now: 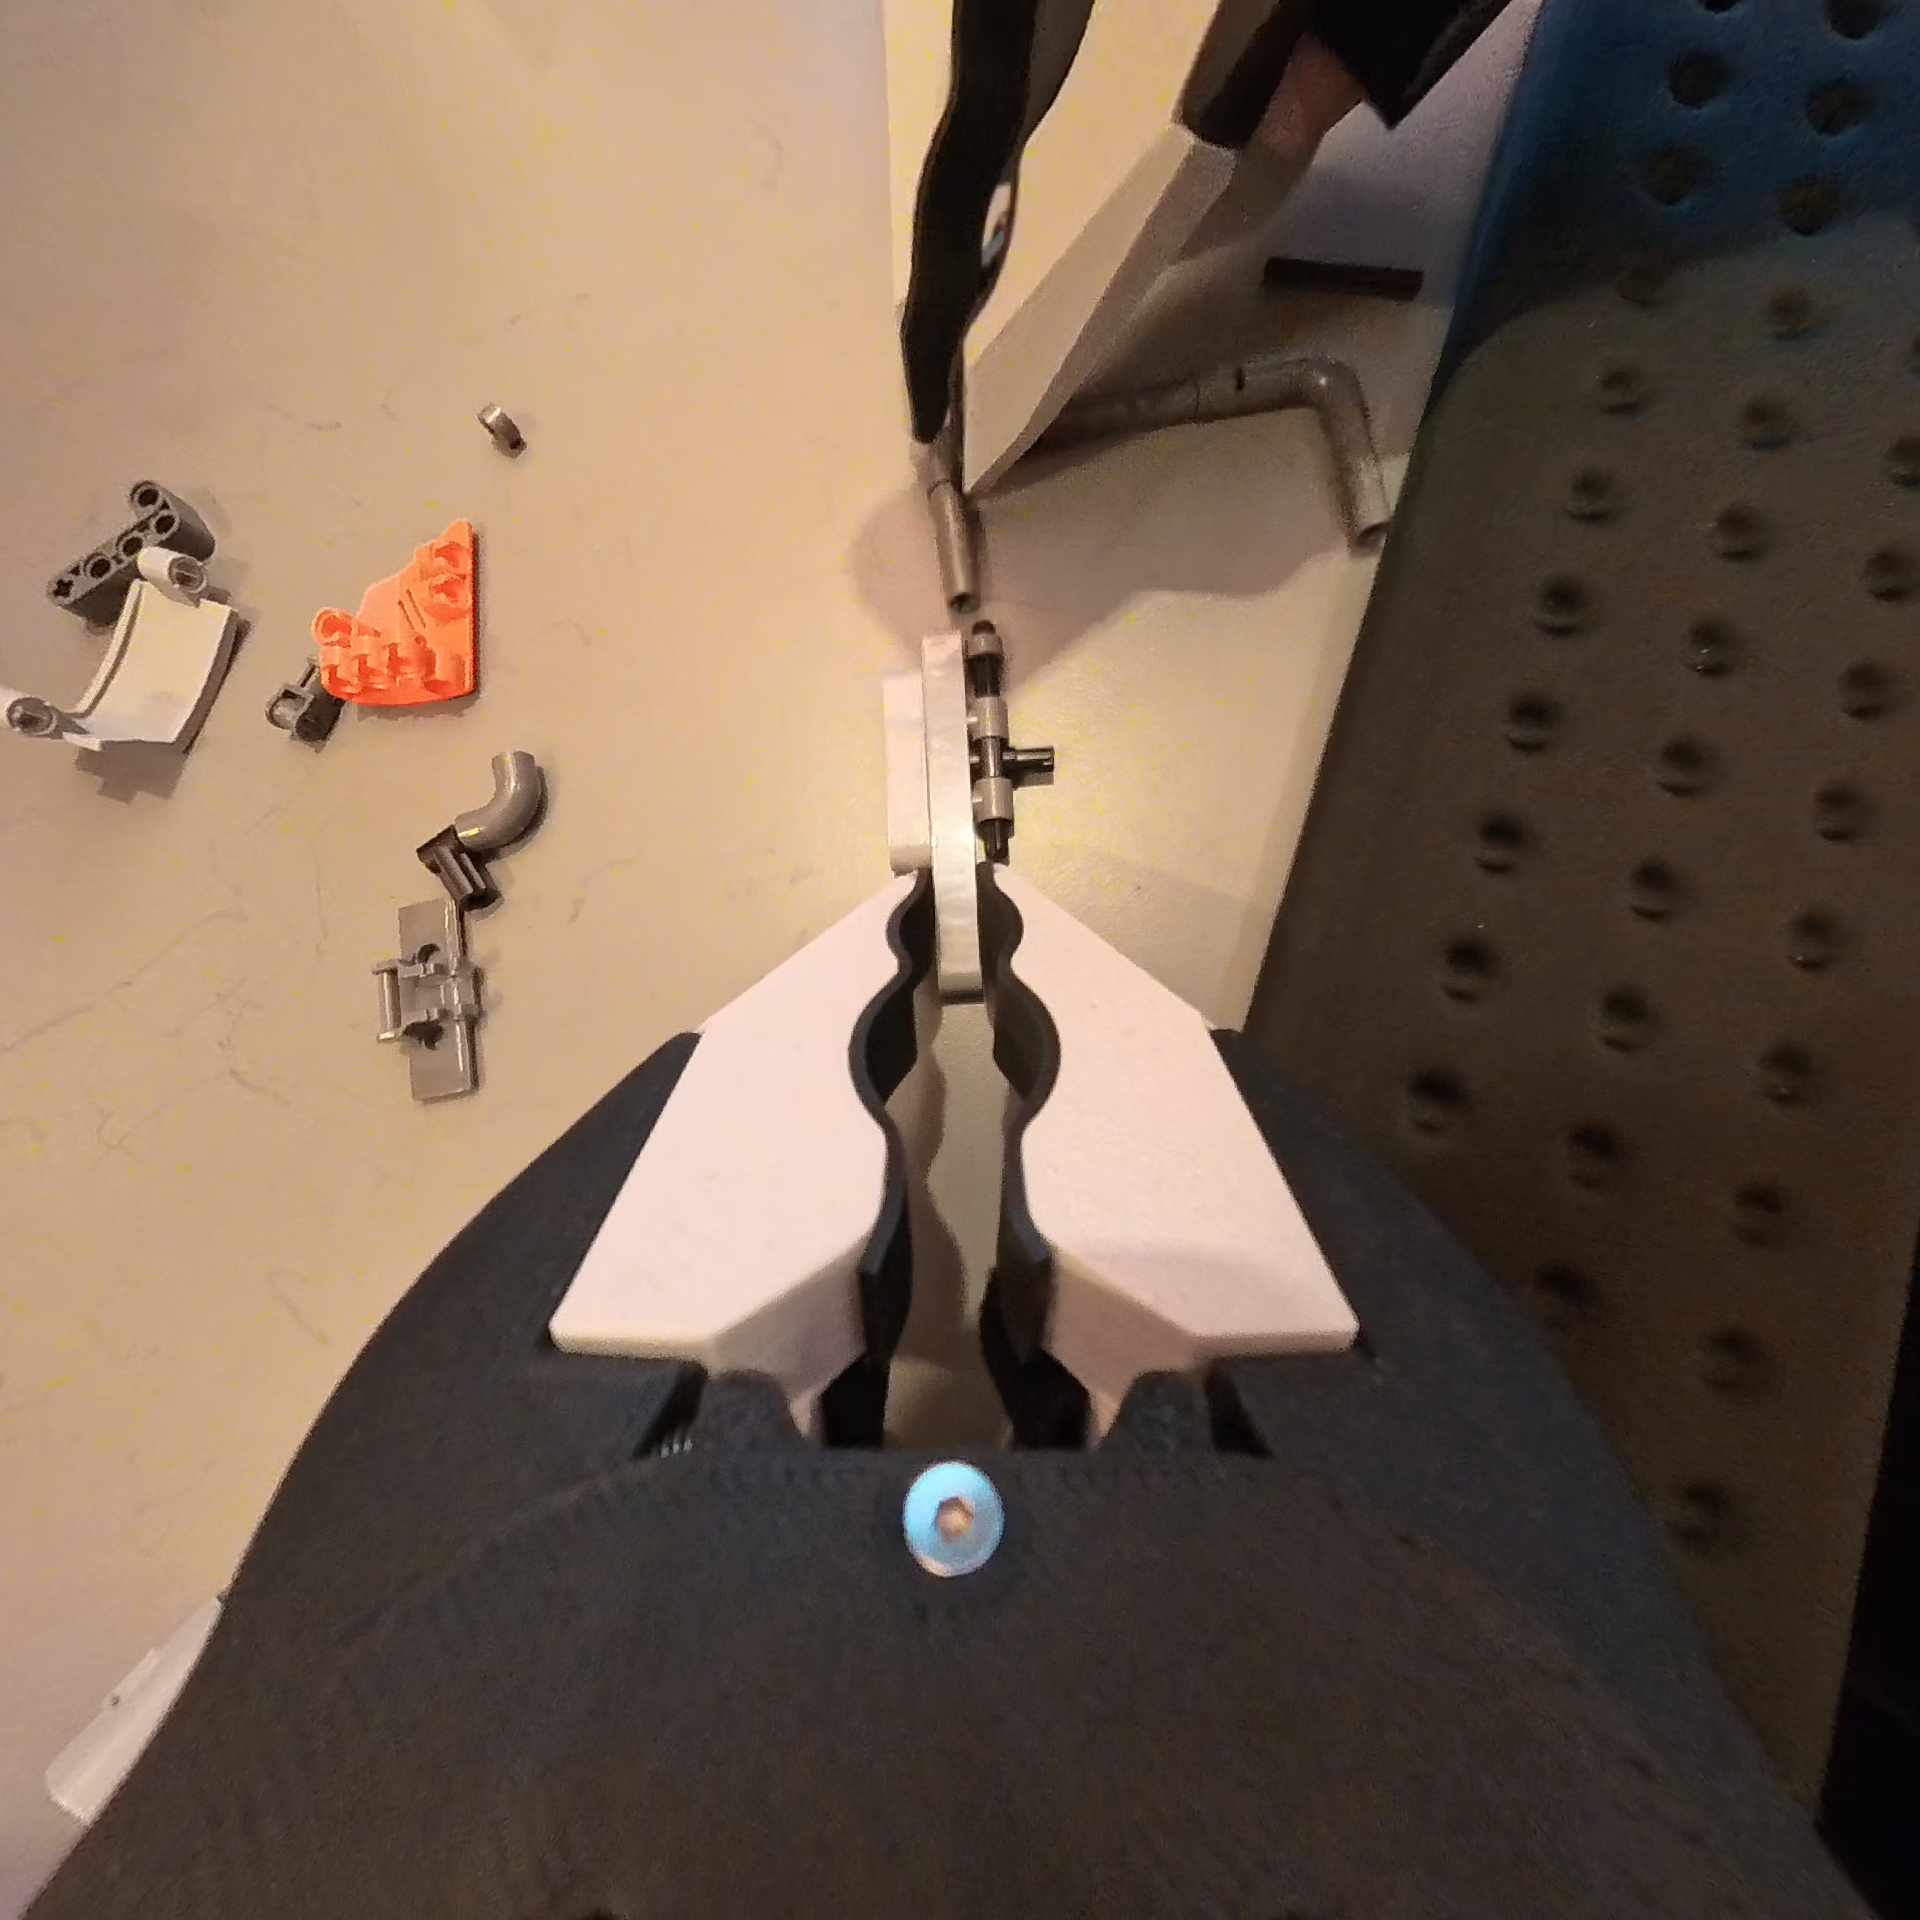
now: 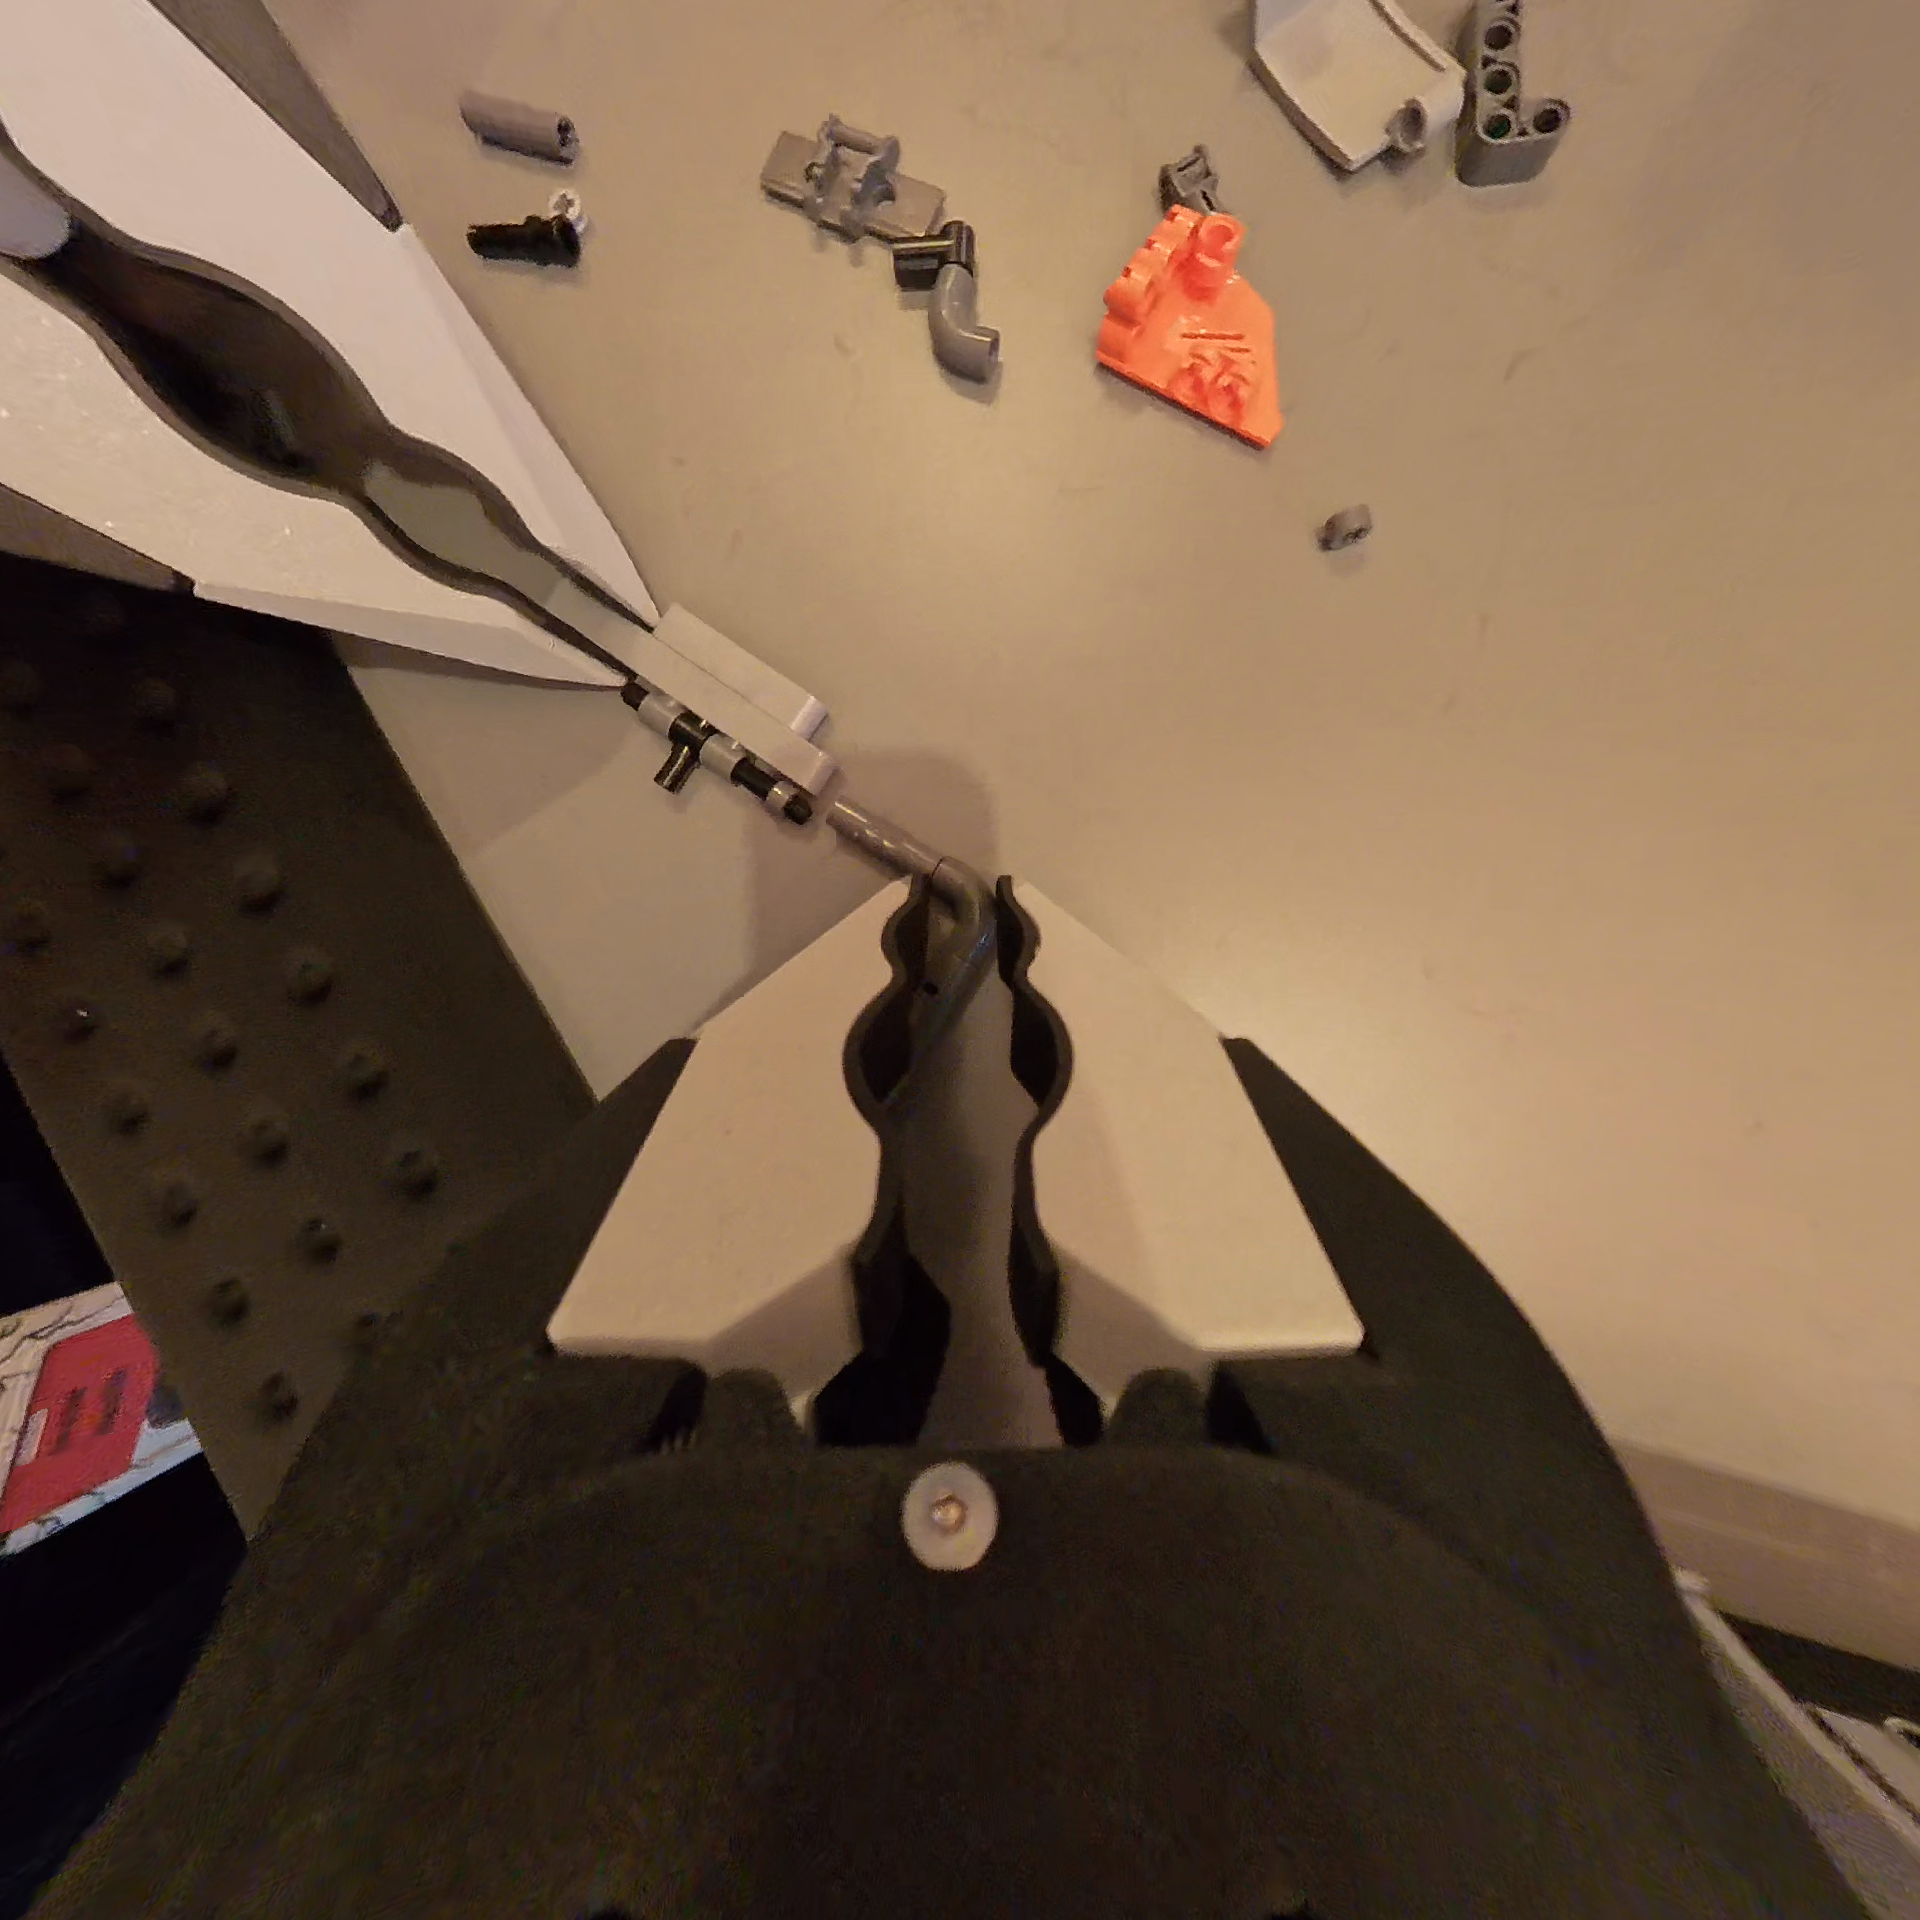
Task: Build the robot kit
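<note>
My left gripper (image 1: 954, 914) is nearly closed, jaws pinching the lower edge of a flat grey plate assembly (image 1: 951, 790) held on edge; a black axle with grey bushes (image 1: 992, 748) runs along its side. Grip sits only at the tips, so I'd judge it can pivot if pushed sideways.

My right gripper (image 2: 961, 914) is also nearly closed, clamped at the tips on the elbow of a bent grey tube (image 2: 940, 883). Its free end points at the axle tip, just short of touching in both views.

Both parts look like light, rigid, smooth plastic: slippery in the pads, no crush risk I'd worry about. Holding the tube at the bend looks best to me, as it resists twist.

Further out on the beige table (image 2: 1558, 831): grey hinge plate (image 2: 852, 187), loose grey elbow (image 2: 966, 338), orange wedge panel (image 2: 1195, 332), small grey bush (image 2: 1345, 528), curved light-grey panel with dark beam (image 2: 1392, 94), short grey tube (image 2: 520, 125), and a black pin (image 2: 525, 234).
</note>
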Motion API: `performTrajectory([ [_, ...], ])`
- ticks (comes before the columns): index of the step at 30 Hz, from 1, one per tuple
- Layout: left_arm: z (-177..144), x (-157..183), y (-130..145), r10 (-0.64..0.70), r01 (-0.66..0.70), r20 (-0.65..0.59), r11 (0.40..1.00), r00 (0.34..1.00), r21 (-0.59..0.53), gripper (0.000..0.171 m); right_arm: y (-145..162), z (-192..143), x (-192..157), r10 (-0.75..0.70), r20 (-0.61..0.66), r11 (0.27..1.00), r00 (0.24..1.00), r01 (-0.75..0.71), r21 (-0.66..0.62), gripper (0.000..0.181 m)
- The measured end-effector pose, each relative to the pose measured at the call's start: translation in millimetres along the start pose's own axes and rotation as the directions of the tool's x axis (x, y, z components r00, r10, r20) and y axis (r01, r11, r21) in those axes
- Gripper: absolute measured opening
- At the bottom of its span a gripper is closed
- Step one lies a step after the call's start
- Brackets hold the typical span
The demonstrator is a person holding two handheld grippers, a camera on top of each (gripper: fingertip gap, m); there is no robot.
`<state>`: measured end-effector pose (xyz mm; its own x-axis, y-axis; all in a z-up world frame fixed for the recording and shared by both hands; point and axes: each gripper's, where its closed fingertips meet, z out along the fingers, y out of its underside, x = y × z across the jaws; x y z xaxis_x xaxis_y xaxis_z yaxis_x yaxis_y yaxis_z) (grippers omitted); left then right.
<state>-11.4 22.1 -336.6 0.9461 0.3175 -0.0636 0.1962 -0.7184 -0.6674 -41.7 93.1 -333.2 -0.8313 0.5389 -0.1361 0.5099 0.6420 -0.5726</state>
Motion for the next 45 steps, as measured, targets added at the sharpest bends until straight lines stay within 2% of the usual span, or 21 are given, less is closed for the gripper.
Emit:
performTrajectory([
  [22, 3.8, -2.8, -3.9, -0.005, 0.005, 0.032, 1.0, 0.999, 0.001, 0.006, 0.8, 0.7, -0.4, 0.043, 0.03, 0.999, 0.999, -0.044, 0.026, 0.01],
  [26, 3.6, -5.6, -3.5, -0.026, 0.026, 0.037, 1.0, 0.999, 0.003, 0.012, 0.8, 0.8, -0.4, 0.04, 0.026, 0.999, 0.999, -0.041, 0.024, 0.01],
  [31, 3.8, -1.2, -4.1, -0.05, 0.05, -0.016, 0.999, 0.999, 0.017, 0.025, 1.1, 1.0, -0.4, 0.053, 0.04, 0.997, 0.998, -0.055, 0.045, 0.01],
  [45, 5.7, 5.4, -7.1, -0.028, 0.029, -0.046, 0.999, 0.999, 0.018, 0.018, 1.5, 0.8, 0.4, 0.048, 0.038, 0.997, 0.998, -0.05, 0.06, 0.01],
])
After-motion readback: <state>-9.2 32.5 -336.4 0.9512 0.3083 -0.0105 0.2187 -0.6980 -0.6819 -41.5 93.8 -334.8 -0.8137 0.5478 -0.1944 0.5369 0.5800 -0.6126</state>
